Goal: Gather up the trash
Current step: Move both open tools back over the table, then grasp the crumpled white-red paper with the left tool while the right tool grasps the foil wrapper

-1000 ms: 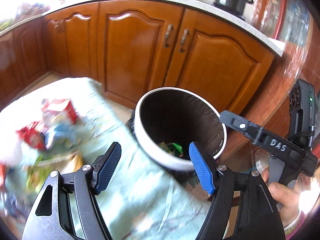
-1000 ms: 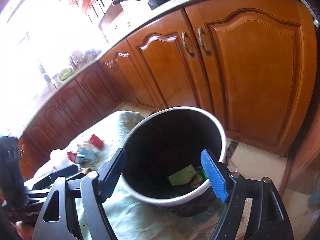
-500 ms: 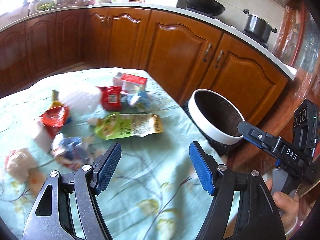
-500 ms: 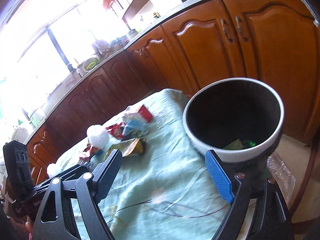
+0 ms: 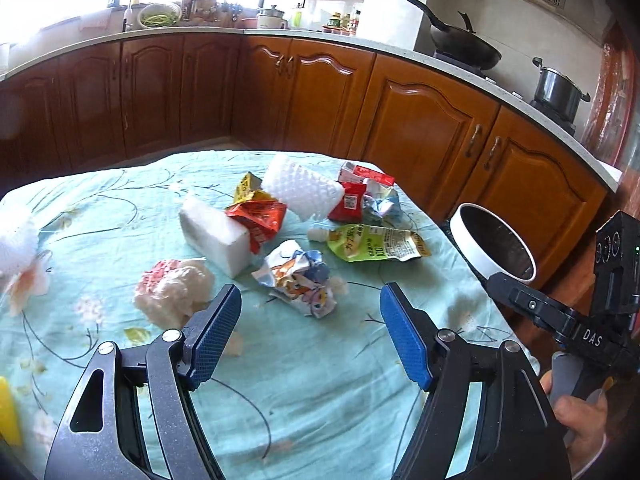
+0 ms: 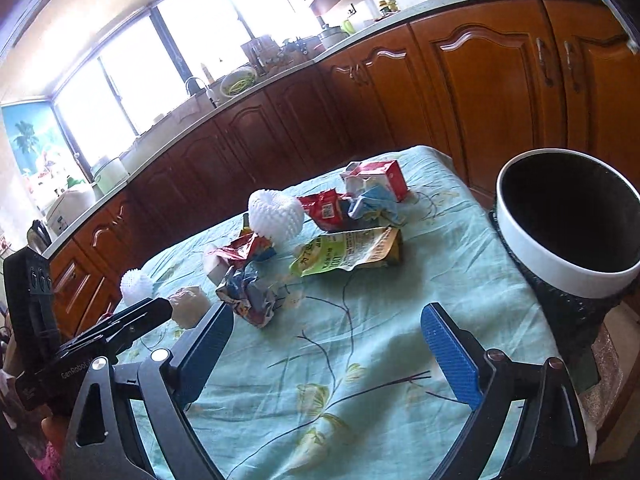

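Note:
Several pieces of trash lie on the pale green tablecloth: a crumpled blue-white wrapper, a green pouch, a white foam block, a white foam net, red wrappers and a pale crumpled wad. The white-rimmed bin stands off the table's right edge. My left gripper is open and empty, just short of the crumpled wrapper. My right gripper is empty, its jaws opening wide over bare cloth.
Brown kitchen cabinets run behind the table, with a wok and a pot on the counter. A second white foam net lies at the table's far left. A hand holds the right gripper's handle.
Both grippers have swung left, away from over the bin and onto the table with the trash pile. The right gripper's jaws have spread wider; the left ones look unchanged.

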Demonstrator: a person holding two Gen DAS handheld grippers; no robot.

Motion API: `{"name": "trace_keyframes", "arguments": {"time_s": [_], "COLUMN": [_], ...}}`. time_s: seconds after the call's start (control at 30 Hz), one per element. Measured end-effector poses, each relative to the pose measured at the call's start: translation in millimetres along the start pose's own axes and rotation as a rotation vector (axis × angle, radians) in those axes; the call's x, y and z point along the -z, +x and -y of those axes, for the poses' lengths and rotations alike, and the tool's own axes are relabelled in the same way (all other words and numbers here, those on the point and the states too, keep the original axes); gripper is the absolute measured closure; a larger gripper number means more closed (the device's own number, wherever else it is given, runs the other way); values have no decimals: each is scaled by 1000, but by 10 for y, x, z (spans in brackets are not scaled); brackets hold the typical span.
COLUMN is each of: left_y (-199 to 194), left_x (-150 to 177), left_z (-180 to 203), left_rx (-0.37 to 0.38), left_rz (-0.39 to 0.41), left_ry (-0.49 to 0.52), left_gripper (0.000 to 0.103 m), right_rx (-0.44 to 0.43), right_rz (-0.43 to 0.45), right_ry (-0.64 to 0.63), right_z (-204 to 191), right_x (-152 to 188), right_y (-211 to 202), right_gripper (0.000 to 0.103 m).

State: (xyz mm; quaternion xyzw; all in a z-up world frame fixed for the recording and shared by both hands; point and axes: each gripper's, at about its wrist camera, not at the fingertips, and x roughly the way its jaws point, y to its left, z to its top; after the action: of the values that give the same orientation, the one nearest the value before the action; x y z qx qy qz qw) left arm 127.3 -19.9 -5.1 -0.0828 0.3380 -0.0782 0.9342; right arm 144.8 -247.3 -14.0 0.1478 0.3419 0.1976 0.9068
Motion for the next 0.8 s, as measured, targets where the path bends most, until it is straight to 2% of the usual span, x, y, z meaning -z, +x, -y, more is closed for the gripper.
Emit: {"name": "trace_keyframes", "arguments": {"time_s": [0.33, 0.53, 0.8], "left_y": [-56, 46, 305], "left_x": [30, 7, 7], "left_z": [-412, -678, -839], "left_rx": [-80, -127, -169], "left_rz": [-8, -45, -103], "left_ry": [-45, -79, -60], "left_gripper": [29, 29, 29], "right_rx": [-51, -94, -84], "right_rz": [-66, -112, -181], "right_ry": [-79, -125, -183], "right_z": [-376, -540, -695], "right_x": [48, 61, 55], "right_y": [333, 574, 959], "right_gripper": [7, 7, 10]}}
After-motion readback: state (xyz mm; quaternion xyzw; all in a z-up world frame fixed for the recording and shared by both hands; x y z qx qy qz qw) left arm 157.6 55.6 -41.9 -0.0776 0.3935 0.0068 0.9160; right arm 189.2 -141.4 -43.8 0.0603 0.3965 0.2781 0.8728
